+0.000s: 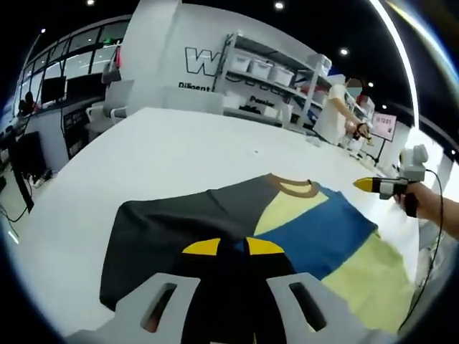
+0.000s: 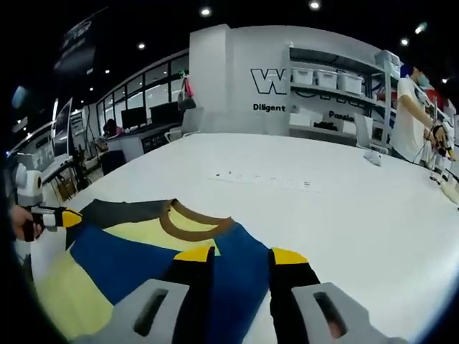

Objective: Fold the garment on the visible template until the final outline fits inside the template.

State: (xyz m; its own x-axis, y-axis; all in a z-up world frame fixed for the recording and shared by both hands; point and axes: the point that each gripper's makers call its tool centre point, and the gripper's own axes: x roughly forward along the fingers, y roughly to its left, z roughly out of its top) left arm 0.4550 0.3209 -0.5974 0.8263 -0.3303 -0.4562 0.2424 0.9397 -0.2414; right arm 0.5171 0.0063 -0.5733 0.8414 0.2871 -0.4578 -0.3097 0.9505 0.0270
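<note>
While both grippers hovered low over the table (image 1: 179, 154), the left gripper (image 1: 233, 247) at the bottom centre of the left gripper view stood with its yellow-tipped jaws narrowly parted and empty, and the right gripper (image 2: 240, 255) at the bottom centre of the right gripper view held a wider gap, also empty. Just beyond them the garment (image 1: 315, 233), a shirt of grey, yellow and blue with a brown collar (image 2: 193, 222), lay spread flat. It looked soft, light and limp, so pinching an edge or shoulder seemed wisest. Far back, shelves (image 1: 269, 72) carried pale bins (image 2: 326, 79); their contents could not be told.
</note>
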